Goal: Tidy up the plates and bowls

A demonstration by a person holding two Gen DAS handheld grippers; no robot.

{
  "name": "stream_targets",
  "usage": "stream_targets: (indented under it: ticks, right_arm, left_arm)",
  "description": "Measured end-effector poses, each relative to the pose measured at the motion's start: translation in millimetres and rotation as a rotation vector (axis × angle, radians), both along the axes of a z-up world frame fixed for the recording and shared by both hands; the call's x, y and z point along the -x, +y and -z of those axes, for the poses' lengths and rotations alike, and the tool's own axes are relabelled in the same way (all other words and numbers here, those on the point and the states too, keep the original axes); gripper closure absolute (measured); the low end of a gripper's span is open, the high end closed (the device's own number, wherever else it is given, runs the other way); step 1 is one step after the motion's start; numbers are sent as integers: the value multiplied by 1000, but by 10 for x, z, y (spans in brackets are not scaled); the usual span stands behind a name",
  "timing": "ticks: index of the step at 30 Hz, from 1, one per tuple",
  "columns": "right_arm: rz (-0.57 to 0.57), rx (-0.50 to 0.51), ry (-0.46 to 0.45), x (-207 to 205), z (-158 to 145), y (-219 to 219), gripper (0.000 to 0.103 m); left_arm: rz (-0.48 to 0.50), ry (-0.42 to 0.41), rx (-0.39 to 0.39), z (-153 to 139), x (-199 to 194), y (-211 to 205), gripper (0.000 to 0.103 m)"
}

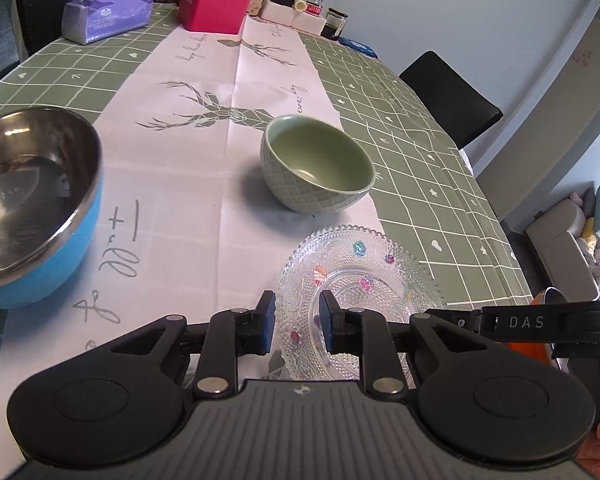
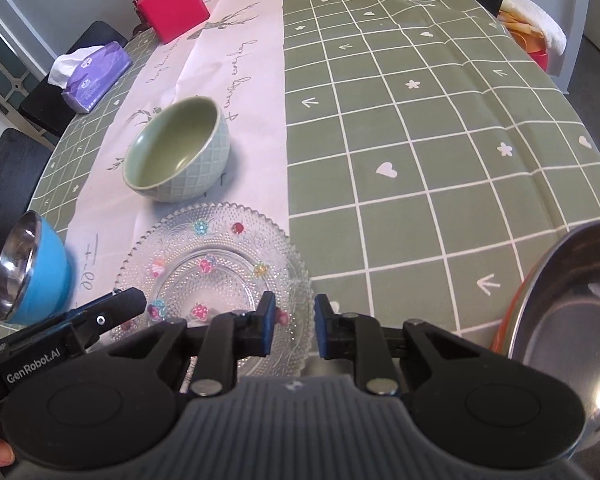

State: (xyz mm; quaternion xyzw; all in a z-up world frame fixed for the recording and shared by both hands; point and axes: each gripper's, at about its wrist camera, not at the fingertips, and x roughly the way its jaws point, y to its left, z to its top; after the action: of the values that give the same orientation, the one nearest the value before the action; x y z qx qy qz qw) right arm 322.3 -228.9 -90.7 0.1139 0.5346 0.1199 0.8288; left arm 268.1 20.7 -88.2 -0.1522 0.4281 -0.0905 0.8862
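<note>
A clear glass plate (image 1: 360,280) with small coloured flowers lies on the table in front of both grippers; it also shows in the right wrist view (image 2: 220,264). A green ceramic bowl (image 1: 320,164) stands upright beyond it, also in the right wrist view (image 2: 178,150). A blue bowl with a steel inside (image 1: 32,208) stands at the left, also in the right wrist view (image 2: 32,268). A steel plate with an orange underside (image 2: 572,320) sits at the right. My left gripper (image 1: 298,322) is open and empty over the glass plate's near-left rim. My right gripper (image 2: 295,324) is open and empty over its near-right rim.
The table has a green checked cloth (image 2: 420,120) with a white runner (image 1: 204,140). At the far end stand a pink box (image 1: 214,2), a purple tissue pack (image 1: 104,10) and several jars (image 1: 312,8). Black chairs (image 1: 452,96) stand at the sides.
</note>
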Motion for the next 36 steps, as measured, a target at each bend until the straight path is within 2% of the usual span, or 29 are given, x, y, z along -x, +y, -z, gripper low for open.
stream_targets:
  ticks: [16, 30, 36]
  right_arm:
    - [-12, -64, -22, 591, -333, 145, 84]
    - [-74, -81, -15, 1152, -425, 555, 84]
    - [-118, -90, 17, 1286, -354, 834, 84]
  left_arm:
    - [-27, -24, -54, -436, 564, 164, 78]
    - [-67, 30, -67, -499, 1108, 635, 78]
    - [-109, 63, -110, -471, 1298, 837, 78]
